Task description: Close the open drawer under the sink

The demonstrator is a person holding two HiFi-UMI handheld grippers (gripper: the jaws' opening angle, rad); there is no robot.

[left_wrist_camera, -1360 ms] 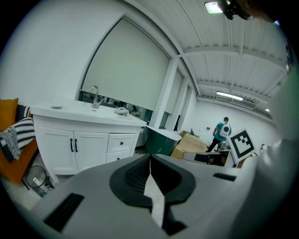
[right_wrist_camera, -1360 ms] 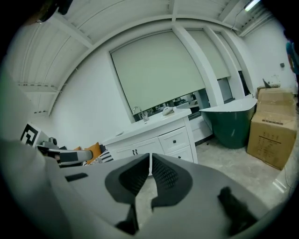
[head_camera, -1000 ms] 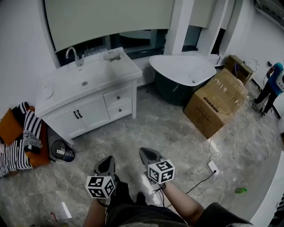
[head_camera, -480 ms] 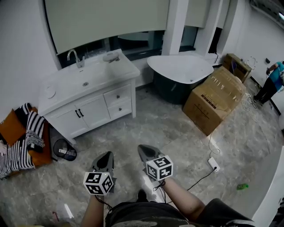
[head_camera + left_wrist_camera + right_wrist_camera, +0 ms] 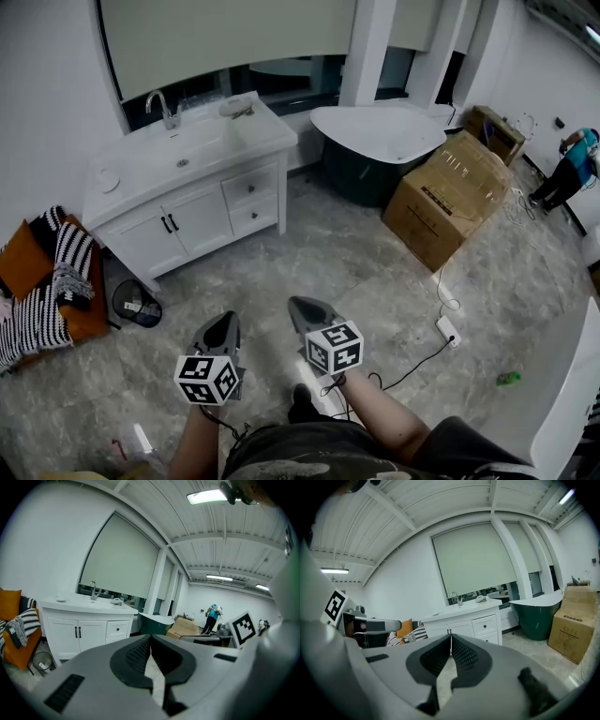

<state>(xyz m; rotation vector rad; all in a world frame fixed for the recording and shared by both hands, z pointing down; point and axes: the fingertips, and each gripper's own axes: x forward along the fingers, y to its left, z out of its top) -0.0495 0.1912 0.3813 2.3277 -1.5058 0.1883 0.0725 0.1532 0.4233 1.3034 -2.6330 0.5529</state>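
The white sink cabinet (image 5: 187, 178) stands at the far left, across a stretch of floor from me. Its two small drawers (image 5: 251, 187) with dark knobs look flush with the front; none stands out. The cabinet also shows in the left gripper view (image 5: 89, 630) and the right gripper view (image 5: 464, 623). My left gripper (image 5: 223, 328) and right gripper (image 5: 302, 307) hang side by side low in the head view, well short of the cabinet. Both are shut with nothing between the pads, as the left gripper (image 5: 150, 638) and right gripper (image 5: 451, 638) tips show.
A dark green bathtub (image 5: 380, 141) and a large cardboard box (image 5: 450, 197) stand right of the cabinet. A bin (image 5: 137, 304) and striped cushions on an orange seat (image 5: 47, 291) sit to its left. A power strip with cable (image 5: 445, 330) lies on the floor. A person (image 5: 570, 169) stands far right.
Both grippers have shifted a little up the head view, still shut and side by side. The whole view has drifted, with the cabinet a bit higher and further right.
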